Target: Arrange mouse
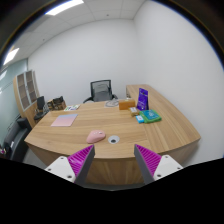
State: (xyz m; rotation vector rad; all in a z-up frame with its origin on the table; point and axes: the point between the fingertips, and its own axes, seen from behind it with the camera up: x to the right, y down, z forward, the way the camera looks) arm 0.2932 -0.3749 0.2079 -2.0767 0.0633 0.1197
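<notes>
Held high and well back from the curved wooden desk (150, 128), gripper (115, 160) fingers spread apart with nothing between the purple pads (80, 157), a stance that fits an approach not yet begun rather than a grasp. Pink mouse (96, 136) resting near the desk's front edge, just beyond the left finger and a little left of the gap, apart from both fingers. Close to its right, a small round white grommet (114, 140) set in the desk top. Farther back toward the left end, a pink mouse mat (64, 120), lying flat and bare, probably the intended home for the mouse, though only a guess from the task. On the right wing, a teal book (150, 116) lying flat with a purple box (143, 98) upright behind it, both well clear of the mouse. Black office chair (100, 91) pushed in behind the far edge; another dark chair (15, 140) at the left end. Next move likely needing a descent and slight leftward shift to bring the mouse between the open fingers.
</notes>
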